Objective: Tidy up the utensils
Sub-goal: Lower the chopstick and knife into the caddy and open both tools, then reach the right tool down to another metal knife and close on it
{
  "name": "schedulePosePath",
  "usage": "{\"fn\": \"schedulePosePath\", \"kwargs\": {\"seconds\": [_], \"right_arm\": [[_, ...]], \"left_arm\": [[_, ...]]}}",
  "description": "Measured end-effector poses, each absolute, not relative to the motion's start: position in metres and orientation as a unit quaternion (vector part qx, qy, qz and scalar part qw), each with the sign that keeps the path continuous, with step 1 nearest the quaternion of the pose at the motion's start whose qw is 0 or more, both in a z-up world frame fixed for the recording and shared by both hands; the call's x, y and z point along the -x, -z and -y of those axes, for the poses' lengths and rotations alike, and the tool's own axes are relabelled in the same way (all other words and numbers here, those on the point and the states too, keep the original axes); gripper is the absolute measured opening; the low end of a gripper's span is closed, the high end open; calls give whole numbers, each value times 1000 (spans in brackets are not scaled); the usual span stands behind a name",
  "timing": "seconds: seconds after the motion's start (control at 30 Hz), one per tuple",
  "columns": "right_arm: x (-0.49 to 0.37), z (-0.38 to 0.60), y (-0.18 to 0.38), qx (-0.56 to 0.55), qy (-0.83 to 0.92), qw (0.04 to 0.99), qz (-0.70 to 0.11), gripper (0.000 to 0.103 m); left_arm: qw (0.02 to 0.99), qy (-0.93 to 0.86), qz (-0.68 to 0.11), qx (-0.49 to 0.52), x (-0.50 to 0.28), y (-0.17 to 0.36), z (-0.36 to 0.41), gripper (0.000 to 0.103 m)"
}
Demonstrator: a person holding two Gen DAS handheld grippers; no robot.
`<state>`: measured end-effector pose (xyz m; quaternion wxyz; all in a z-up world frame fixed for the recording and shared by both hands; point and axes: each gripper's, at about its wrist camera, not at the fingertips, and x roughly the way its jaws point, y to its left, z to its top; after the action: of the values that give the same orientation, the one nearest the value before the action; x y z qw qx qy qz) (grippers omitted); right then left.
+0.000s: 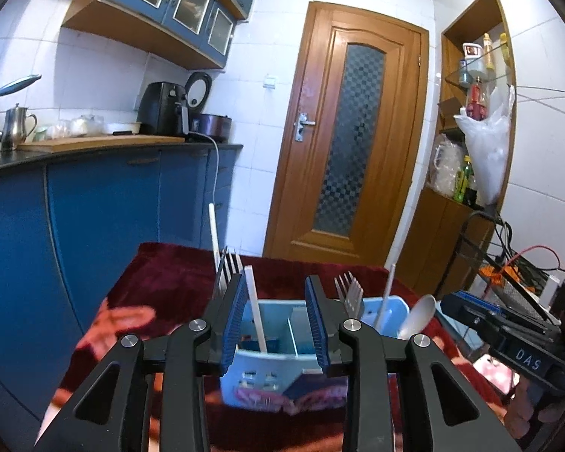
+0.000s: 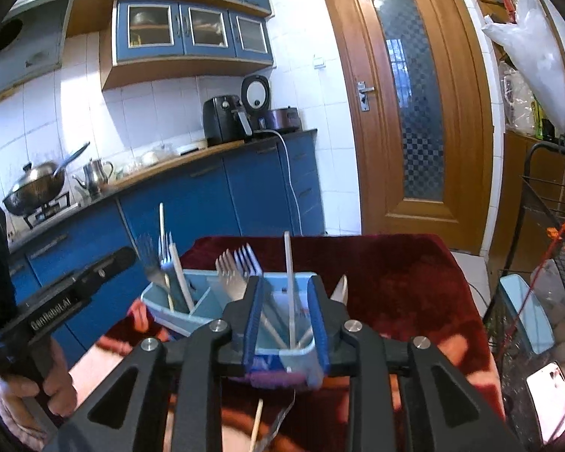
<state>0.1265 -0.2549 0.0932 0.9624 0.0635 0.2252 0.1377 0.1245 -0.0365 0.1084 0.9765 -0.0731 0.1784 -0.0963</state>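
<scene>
A light blue utensil caddy [image 1: 260,373] with compartments stands on a dark red cloth [image 1: 162,293]. It holds forks [image 1: 348,292], white chopsticks [image 1: 255,309] and a white spoon [image 1: 418,316]. My left gripper [image 1: 278,320] is open and empty, its blue pads either side of the caddy's near wall. In the right wrist view the caddy [image 2: 169,312] sits under my right gripper [image 2: 286,324], which is open and empty, with a chopstick [image 2: 289,286] standing between the pads. A loose chopstick [image 2: 257,423] and a fork [image 2: 282,420] lie on the cloth below.
Blue kitchen cabinets [image 1: 94,207] with a counter stand to the left, a wooden door [image 1: 350,139] behind. A wire rack [image 2: 546,226] stands at the right. A phone [image 2: 552,395] lies at the lower right. The right gripper's body [image 1: 508,335] shows at the right.
</scene>
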Motion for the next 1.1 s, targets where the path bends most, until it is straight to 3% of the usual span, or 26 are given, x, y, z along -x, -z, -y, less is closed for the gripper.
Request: {"fn": "schedulePosePath", "kwargs": {"seconds": [0.27, 1.1], "right_arm": [[-106, 252, -80, -55, -141, 955, -256, 34], [-116, 243, -6, -87, -113, 900, -411, 38]], "left_arm": [[970, 97, -215, 61, -99, -105, 33, 33], [939, 80, -329, 59, -88, -49, 21, 33]]}}
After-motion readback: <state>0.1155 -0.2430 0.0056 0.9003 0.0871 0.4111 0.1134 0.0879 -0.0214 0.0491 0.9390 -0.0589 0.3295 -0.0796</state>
